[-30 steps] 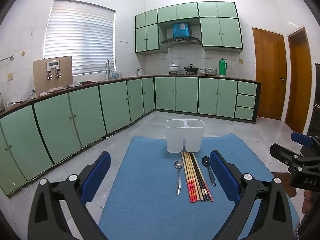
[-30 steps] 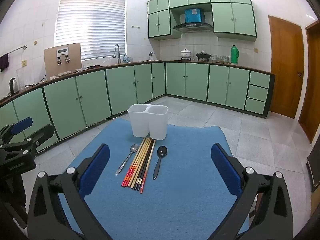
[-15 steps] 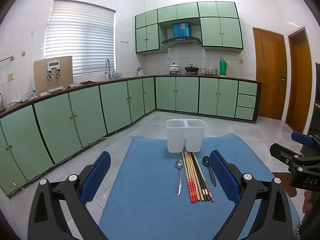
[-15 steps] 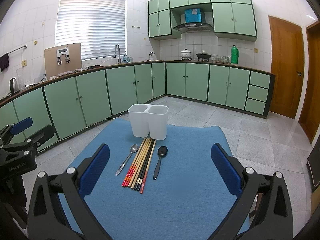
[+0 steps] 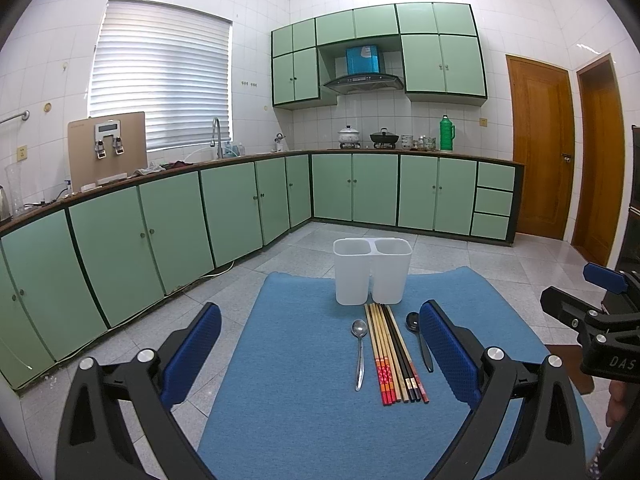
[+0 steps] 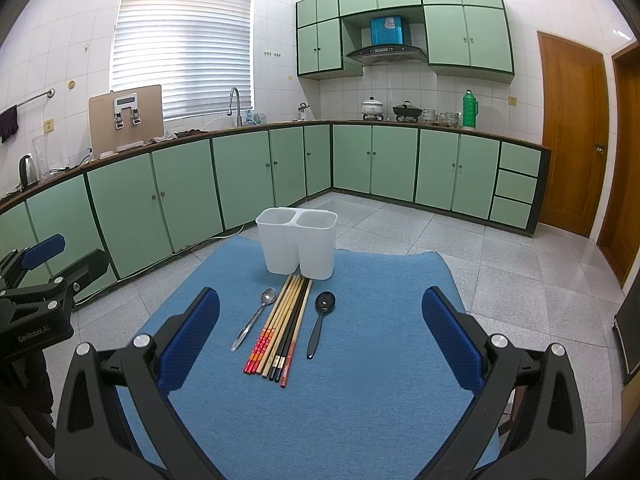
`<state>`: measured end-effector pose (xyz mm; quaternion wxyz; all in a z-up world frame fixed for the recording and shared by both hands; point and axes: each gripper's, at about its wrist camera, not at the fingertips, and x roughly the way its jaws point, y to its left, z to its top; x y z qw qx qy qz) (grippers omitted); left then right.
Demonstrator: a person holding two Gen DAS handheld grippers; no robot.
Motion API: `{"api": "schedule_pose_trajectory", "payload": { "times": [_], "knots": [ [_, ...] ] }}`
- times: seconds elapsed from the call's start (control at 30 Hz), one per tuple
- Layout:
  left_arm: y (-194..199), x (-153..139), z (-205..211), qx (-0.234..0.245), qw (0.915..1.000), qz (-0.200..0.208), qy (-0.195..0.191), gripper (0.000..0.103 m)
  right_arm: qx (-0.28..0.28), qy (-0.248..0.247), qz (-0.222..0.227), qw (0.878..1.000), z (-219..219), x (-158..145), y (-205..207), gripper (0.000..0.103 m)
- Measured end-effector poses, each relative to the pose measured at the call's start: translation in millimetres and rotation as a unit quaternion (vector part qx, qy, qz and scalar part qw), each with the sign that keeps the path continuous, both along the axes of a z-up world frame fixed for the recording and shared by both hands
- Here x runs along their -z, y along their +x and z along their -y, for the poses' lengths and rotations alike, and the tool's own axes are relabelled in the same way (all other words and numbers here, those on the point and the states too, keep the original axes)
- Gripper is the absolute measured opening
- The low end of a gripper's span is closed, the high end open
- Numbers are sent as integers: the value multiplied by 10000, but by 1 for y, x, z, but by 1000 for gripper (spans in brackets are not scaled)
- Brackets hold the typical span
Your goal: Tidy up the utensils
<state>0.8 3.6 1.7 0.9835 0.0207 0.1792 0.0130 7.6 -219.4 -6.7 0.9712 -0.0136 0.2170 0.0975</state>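
A white two-compartment holder [image 5: 372, 270] [image 6: 298, 243] stands empty at the far end of a blue mat [image 5: 304, 400] [image 6: 372, 360]. In front of it lie a metal spoon [image 5: 359, 350] [image 6: 256, 318], a bundle of several chopsticks [image 5: 394, 354] [image 6: 282, 324] and a black spoon [image 5: 418, 338] [image 6: 320, 320]. My left gripper [image 5: 320, 348] is open and empty, held above the mat's near end. My right gripper [image 6: 320, 332] is open and empty, also short of the utensils. Each gripper shows at the edge of the other's view: the right one in the left wrist view [image 5: 592, 320], the left one in the right wrist view [image 6: 40, 296].
The mat covers a table in a kitchen. Green floor cabinets [image 5: 240, 208] run along the left and back walls. A grey tiled floor [image 6: 520, 280] surrounds the table. Wooden doors [image 5: 540, 152] are at the right.
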Motion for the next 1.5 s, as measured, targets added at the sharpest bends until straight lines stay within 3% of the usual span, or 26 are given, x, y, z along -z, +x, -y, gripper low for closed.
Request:
{"api": "schedule_pose_trajectory", "payload": {
  "times": [1.5],
  "knots": [
    [11, 3, 2, -5, 10000, -42, 39, 97, 13, -2, -84, 10000, 1, 5, 10, 98]
  ]
}}
